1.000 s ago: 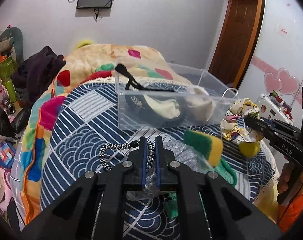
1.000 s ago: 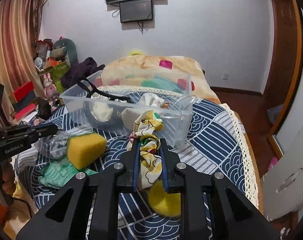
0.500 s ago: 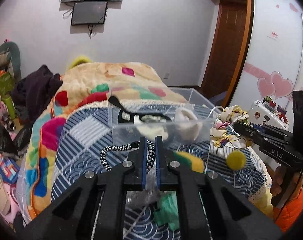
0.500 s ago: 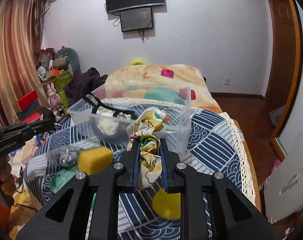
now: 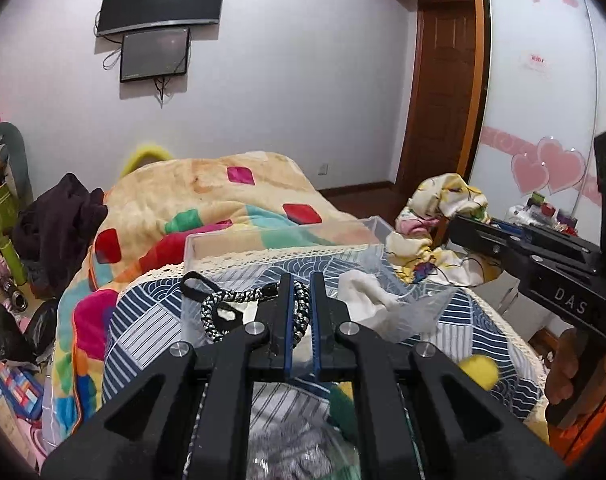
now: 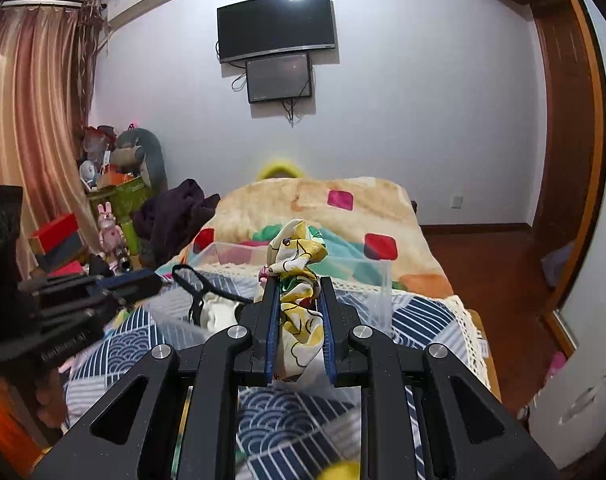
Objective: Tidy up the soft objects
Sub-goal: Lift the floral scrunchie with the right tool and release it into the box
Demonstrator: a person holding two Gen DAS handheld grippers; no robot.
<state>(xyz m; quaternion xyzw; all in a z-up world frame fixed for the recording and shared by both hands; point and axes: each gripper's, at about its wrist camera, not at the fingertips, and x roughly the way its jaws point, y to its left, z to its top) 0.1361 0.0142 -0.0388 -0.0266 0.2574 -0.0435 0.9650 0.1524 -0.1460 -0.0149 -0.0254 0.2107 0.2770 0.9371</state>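
Observation:
My left gripper [image 5: 301, 280] is shut on a black-and-white braided cord [image 5: 239, 304] and holds it over the near side of the clear plastic bin [image 5: 271, 236]. My right gripper [image 6: 299, 286] is shut on a yellow patterned cloth [image 6: 297, 256] and holds it above the bin [image 6: 383, 276]; the cloth also shows in the left wrist view [image 5: 439, 216]. In the bin lie a white cloth [image 5: 367, 292] and a black strap [image 6: 195, 284].
The bin sits on a blue patterned cover [image 5: 151, 320] over a bed with a colourful blanket [image 5: 207, 192]. A yellow ball [image 5: 477, 370], a crumpled silver bag [image 5: 291, 452] and green cloth lie in front of the bin. Clutter stands at the left.
Both grippers have risen and moved forward with their loads, from in front of the bin to above it. The sponge and ball have dropped low in view.

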